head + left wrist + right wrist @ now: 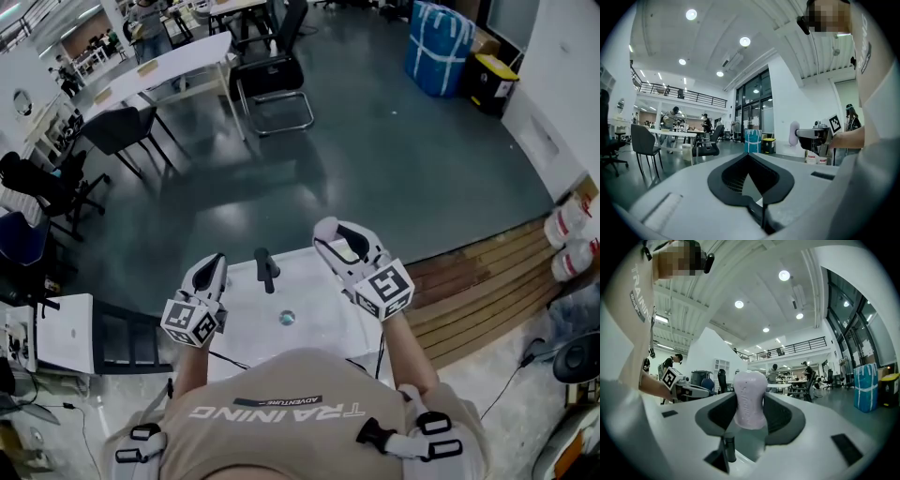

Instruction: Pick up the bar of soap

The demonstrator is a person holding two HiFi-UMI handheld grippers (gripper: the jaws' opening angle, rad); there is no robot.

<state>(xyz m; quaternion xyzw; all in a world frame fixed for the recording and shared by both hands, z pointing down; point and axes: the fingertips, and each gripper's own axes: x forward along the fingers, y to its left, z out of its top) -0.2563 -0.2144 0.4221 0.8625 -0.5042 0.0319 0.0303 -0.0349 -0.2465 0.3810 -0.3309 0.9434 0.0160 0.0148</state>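
block: faucet [267, 270] upright, sink [248, 309] far edge | free: basin either side

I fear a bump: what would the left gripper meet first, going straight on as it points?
Nothing near: open floor lies beyond the left gripper, then probably the distant blue striped bag.

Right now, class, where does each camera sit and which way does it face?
Head view: on the head, down at sink, left gripper, right gripper, shirt.
Left gripper view: rides it, level along shut fingers toward a chair.
Right gripper view: level along fingers clamping the bar of soap.
Shared: each gripper view shows the other gripper.
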